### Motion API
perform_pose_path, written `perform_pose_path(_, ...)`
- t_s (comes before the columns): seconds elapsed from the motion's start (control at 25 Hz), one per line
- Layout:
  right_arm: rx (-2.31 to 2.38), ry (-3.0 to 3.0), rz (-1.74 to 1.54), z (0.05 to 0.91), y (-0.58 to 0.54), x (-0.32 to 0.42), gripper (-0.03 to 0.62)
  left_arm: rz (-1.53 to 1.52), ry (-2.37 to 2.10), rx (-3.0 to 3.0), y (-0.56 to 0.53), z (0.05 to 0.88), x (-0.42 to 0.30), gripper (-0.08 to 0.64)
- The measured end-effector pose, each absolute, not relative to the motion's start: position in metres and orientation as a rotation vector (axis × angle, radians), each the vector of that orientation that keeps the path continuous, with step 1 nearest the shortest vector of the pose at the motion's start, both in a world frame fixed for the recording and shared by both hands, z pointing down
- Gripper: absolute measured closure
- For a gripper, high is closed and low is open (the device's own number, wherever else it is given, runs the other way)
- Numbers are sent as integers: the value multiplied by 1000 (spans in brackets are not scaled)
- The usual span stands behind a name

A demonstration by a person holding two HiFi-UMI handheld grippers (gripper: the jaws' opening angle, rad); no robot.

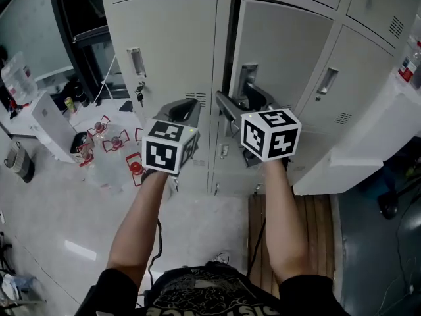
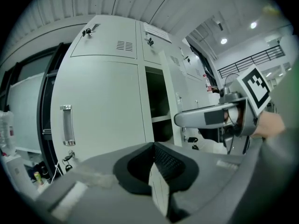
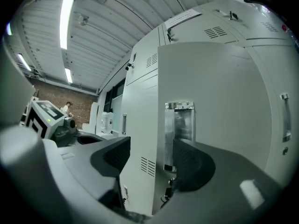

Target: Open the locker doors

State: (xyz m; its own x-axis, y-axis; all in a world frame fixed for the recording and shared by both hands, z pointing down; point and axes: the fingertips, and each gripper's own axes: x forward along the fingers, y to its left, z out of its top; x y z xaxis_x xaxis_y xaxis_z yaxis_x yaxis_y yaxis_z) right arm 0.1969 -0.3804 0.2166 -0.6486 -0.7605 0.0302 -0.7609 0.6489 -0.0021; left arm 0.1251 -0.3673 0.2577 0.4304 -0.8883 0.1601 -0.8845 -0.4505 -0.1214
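Note:
The grey lockers fill the head view. The middle door (image 1: 283,45) stands ajar, with a dark gap (image 1: 228,51) on its left; in the left gripper view the inside (image 2: 156,104) shows a shelf. My right gripper (image 1: 240,99) is open at that door's metal handle (image 1: 248,78). In the right gripper view its jaws (image 3: 152,160) straddle the door's edge just below the handle (image 3: 180,125). My left gripper (image 1: 185,108) hangs shut and empty (image 2: 154,169) before the closed left door (image 1: 171,45), whose handle (image 2: 67,125) and keys (image 2: 68,157) lie to its left.
The right locker door (image 1: 348,78) is closed, with its handle (image 1: 327,81). A white slanted panel (image 1: 368,143) juts out low on the right. Water bottles (image 1: 105,137) and a white box (image 1: 49,124) lie on the floor at left. A wooden pallet (image 1: 289,222) is underfoot.

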Motion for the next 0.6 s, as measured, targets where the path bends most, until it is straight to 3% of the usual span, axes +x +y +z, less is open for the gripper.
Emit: perform_pose_path(0.6, 1605, -2680, 12, 216, -319, 257, 362, -296, 1334, -2782, -323, 255, 179, 555)
